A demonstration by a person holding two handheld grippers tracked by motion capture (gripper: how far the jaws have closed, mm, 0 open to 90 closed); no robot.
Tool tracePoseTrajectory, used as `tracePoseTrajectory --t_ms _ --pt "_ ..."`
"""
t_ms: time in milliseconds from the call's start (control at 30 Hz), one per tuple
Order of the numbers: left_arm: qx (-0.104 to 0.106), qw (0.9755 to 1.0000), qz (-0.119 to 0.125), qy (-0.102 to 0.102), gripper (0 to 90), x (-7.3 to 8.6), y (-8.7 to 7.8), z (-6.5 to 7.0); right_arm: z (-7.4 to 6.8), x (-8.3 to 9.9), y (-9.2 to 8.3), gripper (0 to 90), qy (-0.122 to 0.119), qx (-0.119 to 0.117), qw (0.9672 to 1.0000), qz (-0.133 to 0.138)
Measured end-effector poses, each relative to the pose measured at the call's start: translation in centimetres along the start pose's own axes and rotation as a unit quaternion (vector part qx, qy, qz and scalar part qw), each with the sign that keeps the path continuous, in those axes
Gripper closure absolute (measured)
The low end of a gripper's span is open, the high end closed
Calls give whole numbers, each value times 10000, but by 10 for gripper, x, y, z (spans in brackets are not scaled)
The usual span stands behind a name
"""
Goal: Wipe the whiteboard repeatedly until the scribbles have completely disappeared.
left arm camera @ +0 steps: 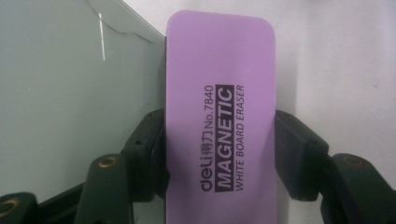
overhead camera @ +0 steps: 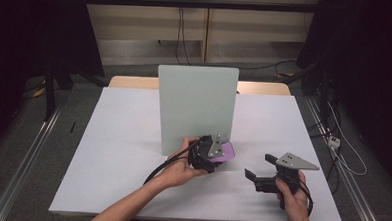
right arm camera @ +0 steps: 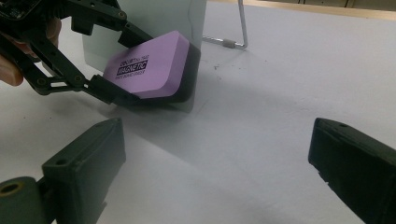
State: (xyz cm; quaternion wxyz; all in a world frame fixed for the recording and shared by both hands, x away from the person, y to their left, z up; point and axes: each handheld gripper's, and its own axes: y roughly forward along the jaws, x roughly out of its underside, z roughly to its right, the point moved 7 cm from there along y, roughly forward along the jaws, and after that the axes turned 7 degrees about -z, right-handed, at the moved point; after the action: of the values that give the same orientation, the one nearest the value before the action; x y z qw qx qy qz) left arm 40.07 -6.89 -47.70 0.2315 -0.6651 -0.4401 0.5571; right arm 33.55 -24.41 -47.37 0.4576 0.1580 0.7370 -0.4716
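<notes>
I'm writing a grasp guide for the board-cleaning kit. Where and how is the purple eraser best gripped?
Grip the purple eraser across its two long sides, near one end, approaching along its length, as the left gripper does. Those sides are flat and parallel, narrow enough for the jaws, and this leaves the dark felt face free to meet the glass board.

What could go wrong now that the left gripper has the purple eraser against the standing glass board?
1. The upright pale green glass board leans on a thin wire stand; pushing hard could tip it or slide it back.
2. The left gripper clamps the purple rectangular magnetic whiteboard eraser only by its long sides, so it could twist loose.
3. The open right gripper is not steadying the board.
</notes>
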Motion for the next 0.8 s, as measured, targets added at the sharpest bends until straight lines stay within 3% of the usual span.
tracePoseTrajectory --t_ms 167,300,500,600,667,800 --pt "-137 9996 75 -221 411 -4 -6 -5 1 0 0 40 -4 -6 10000 11" --pt "-323 9984 206 -408 411 -12 -22 -19 1 0 0 40 -5 -9 10000 9" --pt "-576 9932 661 -772 410 -27 -44 -40 0 0 0 40 1 -3 10000 3" --pt "-558 9929 695 -787 410 -30 -42 -41 0 0 0 40 -8 -8 10000 3" --pt "-592 9935 693 -676 410 -29 -41 -40 0 0 0 40 -18 -20 10000 7" --pt "-465 9952 644 -564 411 -25 -32 -32 0 0 -1 40 -3 -7 10000 9"
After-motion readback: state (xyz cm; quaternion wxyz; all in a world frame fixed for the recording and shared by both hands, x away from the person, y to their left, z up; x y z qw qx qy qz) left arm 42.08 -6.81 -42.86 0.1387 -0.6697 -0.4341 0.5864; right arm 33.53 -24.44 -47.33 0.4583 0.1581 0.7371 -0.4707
